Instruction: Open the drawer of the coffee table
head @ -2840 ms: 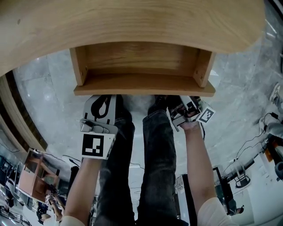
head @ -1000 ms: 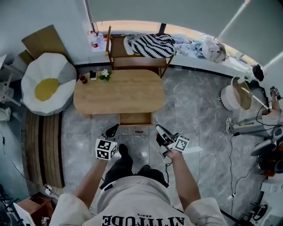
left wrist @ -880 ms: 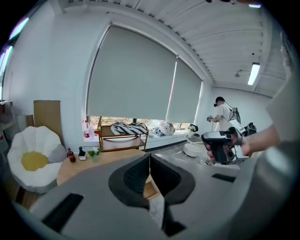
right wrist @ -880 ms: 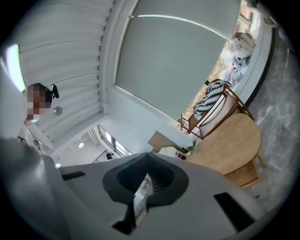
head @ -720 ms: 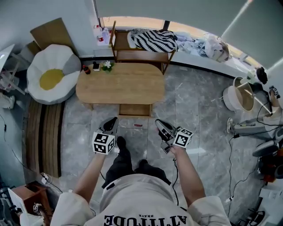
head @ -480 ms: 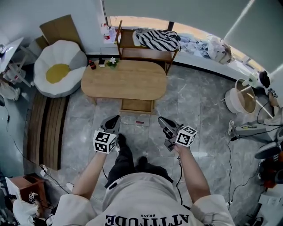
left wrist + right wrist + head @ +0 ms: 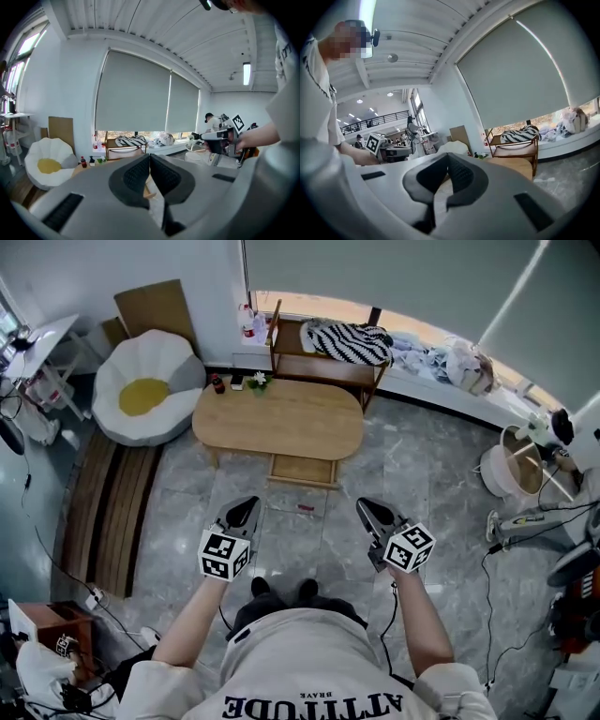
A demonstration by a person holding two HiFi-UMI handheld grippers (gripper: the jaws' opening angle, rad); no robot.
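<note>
The oval wooden coffee table point(image 7: 277, 418) stands ahead of me on the grey tiled floor. Its drawer point(image 7: 303, 471) sticks out from the near side, pulled open. Both grippers hang in the air well short of it, over the floor. My left gripper point(image 7: 247, 506) is shut with nothing between its pads point(image 7: 139, 171). The right gripper point(image 7: 366, 507) is also shut and empty, its pads point(image 7: 459, 175) pressed together. The table's top point(image 7: 516, 167) shows beyond the right jaws. Each gripper view catches the other gripper held out at the side.
A white and yellow egg-shaped cushion point(image 7: 145, 395) lies left of the table. A wooden shelf point(image 7: 328, 362) with a striped cloth stands behind it. Small bottles and a plant point(image 7: 236, 382) sit on the table's left end. Cables and equipment point(image 7: 539, 517) crowd the right.
The view has pulled back and up from the table. Both grippers have risen and drawn away from the open drawer, staying shut, and the right one has rolled.
</note>
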